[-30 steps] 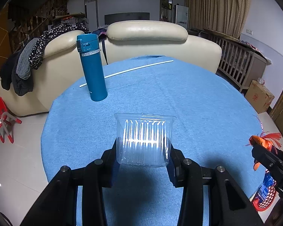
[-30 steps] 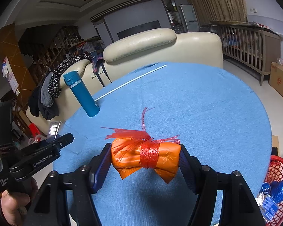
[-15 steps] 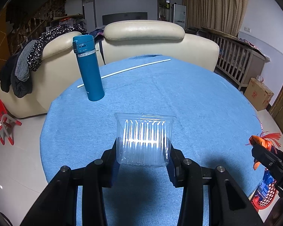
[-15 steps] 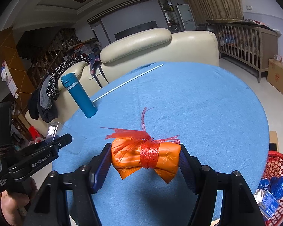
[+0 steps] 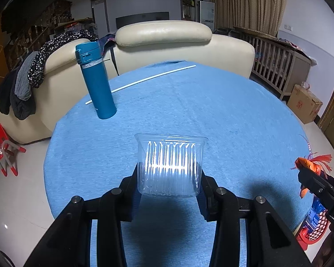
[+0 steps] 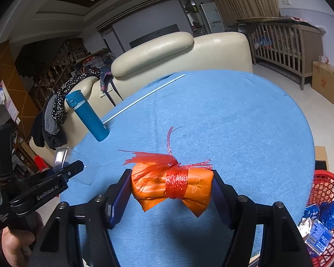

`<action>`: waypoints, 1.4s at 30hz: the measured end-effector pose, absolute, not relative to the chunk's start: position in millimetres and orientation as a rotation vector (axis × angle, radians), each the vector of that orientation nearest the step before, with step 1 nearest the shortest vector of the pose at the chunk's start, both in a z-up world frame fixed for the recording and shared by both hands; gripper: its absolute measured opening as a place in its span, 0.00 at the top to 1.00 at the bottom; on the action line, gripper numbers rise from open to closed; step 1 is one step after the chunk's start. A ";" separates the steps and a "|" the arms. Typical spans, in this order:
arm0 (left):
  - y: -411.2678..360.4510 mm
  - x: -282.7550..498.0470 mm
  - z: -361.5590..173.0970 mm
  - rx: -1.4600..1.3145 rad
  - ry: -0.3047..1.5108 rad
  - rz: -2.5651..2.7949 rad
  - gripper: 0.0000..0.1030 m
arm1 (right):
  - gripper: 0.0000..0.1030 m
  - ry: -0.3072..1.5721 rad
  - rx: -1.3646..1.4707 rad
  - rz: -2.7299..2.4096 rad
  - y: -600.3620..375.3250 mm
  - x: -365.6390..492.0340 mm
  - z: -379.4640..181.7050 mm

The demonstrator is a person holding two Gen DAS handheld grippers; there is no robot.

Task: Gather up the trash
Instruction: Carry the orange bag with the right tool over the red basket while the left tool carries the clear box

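**Two trash items in hand, red basket at the worktop's right edge**

Item 1: clear plastic tub (image 5: 170, 166), ribbed walls, empty. Pinched across its lower sides by the left tongs (image 5: 169, 188) and held above the blue worktop (image 5: 222, 111). Likely very light and thin-walled; it should flex or crack under a hard squeeze and may be slick, so the low grip near the stiffer base looks sensible.

Item 2: orange wrapped packet (image 6: 172, 185), bound at the middle with red netting (frayed ends fanned out above). Pinched end to end by the right tongs (image 6: 171, 191), clear of the worktop. Probably soft, crinkly and light; the ends compress, the bound waist seems firmer.

Pose: both tongs point forward over the worktop, roughly level, left beside right, well apart.

Destination, presumably: red basket (image 6: 322, 184), low at the right, already holding blue wrappers (image 6: 331, 213).

Not trash, by the look of it: teal flask (image 5: 95, 82), upright, with a white rod (image 5: 142, 81) lying behind it.
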State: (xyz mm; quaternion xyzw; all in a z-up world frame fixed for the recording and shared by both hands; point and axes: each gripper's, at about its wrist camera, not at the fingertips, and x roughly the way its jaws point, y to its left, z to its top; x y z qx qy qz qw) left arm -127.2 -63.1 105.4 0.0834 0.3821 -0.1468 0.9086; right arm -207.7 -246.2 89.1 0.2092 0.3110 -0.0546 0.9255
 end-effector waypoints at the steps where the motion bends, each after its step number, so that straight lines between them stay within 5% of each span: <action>1: -65.5 -127.4 105.0 0.178 0.789 -0.304 0.57 | 0.32 0.638 0.435 -0.114 -248.7 -208.4 87.6; 42: -246.6 -191.2 85.6 0.423 0.798 -0.619 0.57 | 0.32 0.592 0.688 -0.436 -410.0 -333.5 30.2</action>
